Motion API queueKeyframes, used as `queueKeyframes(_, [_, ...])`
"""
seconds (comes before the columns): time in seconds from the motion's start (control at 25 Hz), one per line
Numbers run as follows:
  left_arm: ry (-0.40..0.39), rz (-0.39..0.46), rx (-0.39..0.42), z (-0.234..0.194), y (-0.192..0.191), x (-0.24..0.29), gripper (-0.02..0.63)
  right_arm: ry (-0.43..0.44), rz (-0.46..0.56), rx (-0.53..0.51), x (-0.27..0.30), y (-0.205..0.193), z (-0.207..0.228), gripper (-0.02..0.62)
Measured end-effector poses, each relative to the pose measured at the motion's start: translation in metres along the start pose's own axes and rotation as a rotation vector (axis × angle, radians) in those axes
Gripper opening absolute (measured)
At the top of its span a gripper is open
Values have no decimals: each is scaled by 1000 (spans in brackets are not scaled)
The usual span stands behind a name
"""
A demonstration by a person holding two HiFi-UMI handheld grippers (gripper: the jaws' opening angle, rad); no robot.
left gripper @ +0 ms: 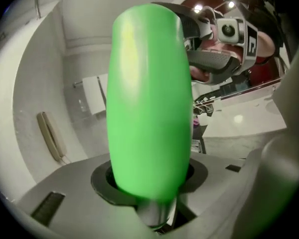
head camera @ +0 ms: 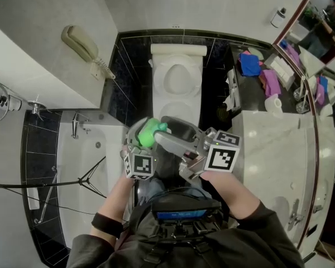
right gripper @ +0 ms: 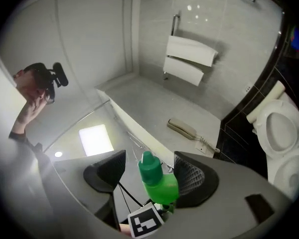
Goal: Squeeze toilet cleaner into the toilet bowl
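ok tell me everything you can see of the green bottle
The green bottle is bright, smooth plastic by its look, with a rounded body and a darker green nozzle cap, still on. The left hand-held gripper grips its body, in the air in front of the toilet. The right hand-held gripper's open jaws flank the cap without pressing it.

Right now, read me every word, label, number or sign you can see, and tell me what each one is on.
No readable text anywhere in these views.
Bottle: plain green, no label showing.
Left cube and right cube: black-and-white square patterns only, no letters or numbers.
Chest screen: a blue glow, too blurred to read.
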State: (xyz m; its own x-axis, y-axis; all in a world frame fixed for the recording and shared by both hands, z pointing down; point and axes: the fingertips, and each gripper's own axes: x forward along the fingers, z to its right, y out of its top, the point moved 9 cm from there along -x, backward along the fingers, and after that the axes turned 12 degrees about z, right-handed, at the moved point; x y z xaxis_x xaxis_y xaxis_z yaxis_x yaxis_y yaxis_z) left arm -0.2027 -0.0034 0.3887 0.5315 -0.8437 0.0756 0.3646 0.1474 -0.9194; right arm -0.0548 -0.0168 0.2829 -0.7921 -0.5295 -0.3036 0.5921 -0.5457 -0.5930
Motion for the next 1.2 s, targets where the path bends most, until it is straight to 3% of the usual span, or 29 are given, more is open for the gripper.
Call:
queueKeyframes(0.12, [39, -18, 53, -4, -7, 3, 196, -43, 10, 47, -1, -2, 3, 297])
queueKeyframes(0.32, [32, -39, 83, -5, -15, 4, 196, -59, -4, 63, 2, -7, 7, 260])
queueKeyframes(0.4, [40, -46, 72, -5, -14, 4, 196, -67, -13, 24, 2, -6, 8, 147])
queueKeyframes(0.68, [-11, -51, 27, -3, -11, 3, 196, -26, -30, -50, 3, -2, 8, 137])
queueKeyframes(0.84, [-138, -38, -48, 2, -9, 1, 196, 42, -33, -94, 4, 2, 6, 138])
queueKeyframes(1.2, [-572, 49, -287, 25, 13, -11, 196, 307, -116, -297, 2, 8, -4, 141])
